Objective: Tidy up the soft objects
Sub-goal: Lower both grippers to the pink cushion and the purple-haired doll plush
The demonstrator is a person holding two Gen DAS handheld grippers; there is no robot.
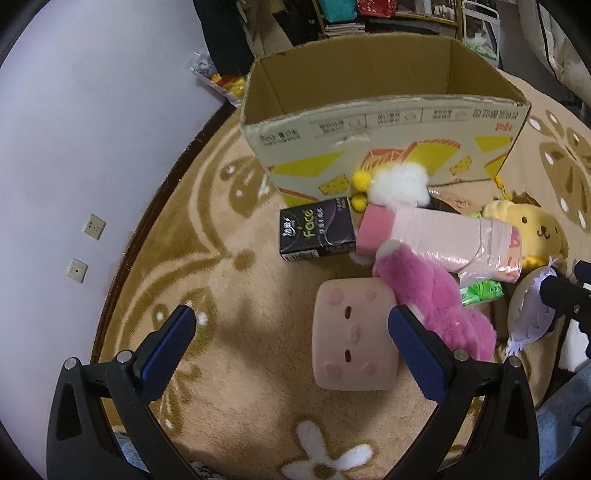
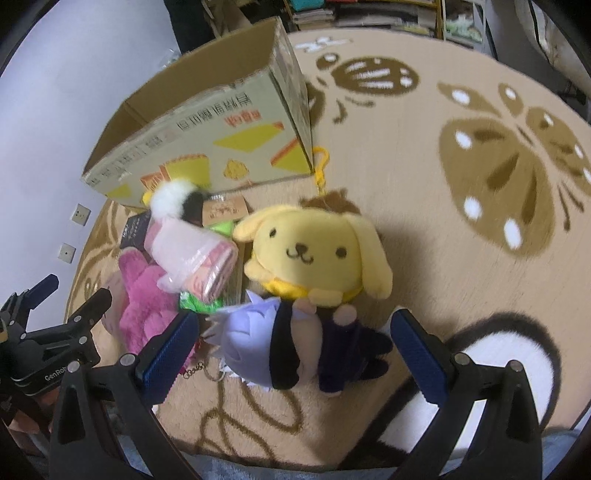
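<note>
An open cardboard box (image 1: 373,122) stands on the rug; it also shows in the right wrist view (image 2: 207,122). In front of it lie soft toys. My left gripper (image 1: 291,332) is open above the rug, its right finger beside a pink square cushion (image 1: 352,334) and a magenta plush (image 1: 432,299). A pink wrapped roll (image 1: 443,236), a black tissue pack (image 1: 317,230) and a white pompom (image 1: 400,182) lie nearer the box. My right gripper (image 2: 295,339) is open around a purple-haired doll in dark clothes (image 2: 295,343), just below a yellow dog plush (image 2: 314,251).
A beige rug with brown patterns (image 2: 480,166) covers the floor. A white wall (image 1: 74,129) runs along the left. Shelves and clutter (image 1: 388,18) stand behind the box. A green packet (image 1: 480,291) lies among the toys. The left gripper shows at the left edge of the right wrist view (image 2: 55,332).
</note>
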